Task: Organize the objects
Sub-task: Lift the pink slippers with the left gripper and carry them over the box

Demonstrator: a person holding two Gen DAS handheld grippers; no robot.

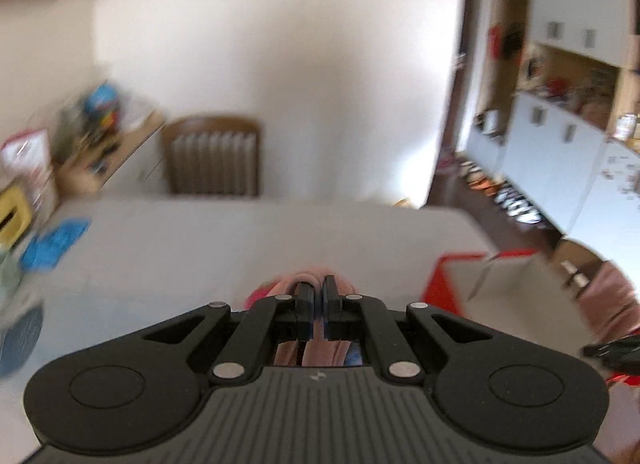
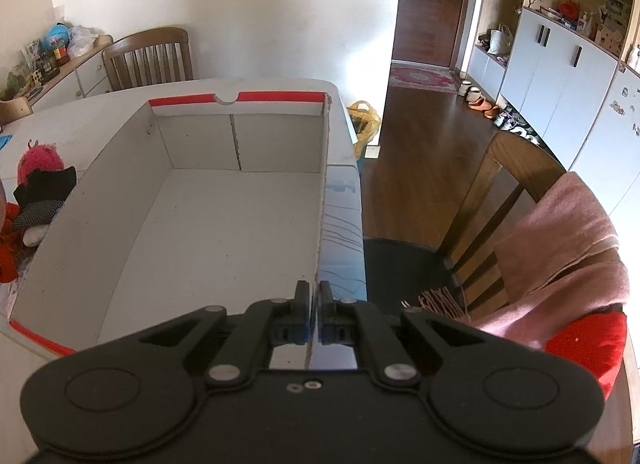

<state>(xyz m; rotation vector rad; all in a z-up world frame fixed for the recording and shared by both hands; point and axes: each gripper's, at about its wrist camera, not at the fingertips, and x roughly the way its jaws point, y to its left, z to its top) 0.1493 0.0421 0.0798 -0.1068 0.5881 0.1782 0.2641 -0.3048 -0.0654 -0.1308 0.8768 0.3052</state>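
Two clenched grippers share the work: our left gripper (image 1: pixel 319 296) pinches a pink plush toy (image 1: pixel 288 284) over the table (image 1: pixel 200 248), while our right gripper (image 2: pixel 314 300) clamps the near wall of the empty cardboard box (image 2: pixel 224 232). We should brace that wall and let go only once the toy is well inside.

Matt cardboard box (image 2: pixel 224 224); fuzzy plush toy (image 2: pixel 38 162); wooden chair (image 2: pixel 150 58).

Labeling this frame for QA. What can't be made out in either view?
- Left wrist view: motion blur; the pink thing in the left tool can't be identified, mostly hidden by the fingers.
- Right wrist view: right tool pinches the box wall; its body hides the near corner.
- Toys cut off by the left edge.
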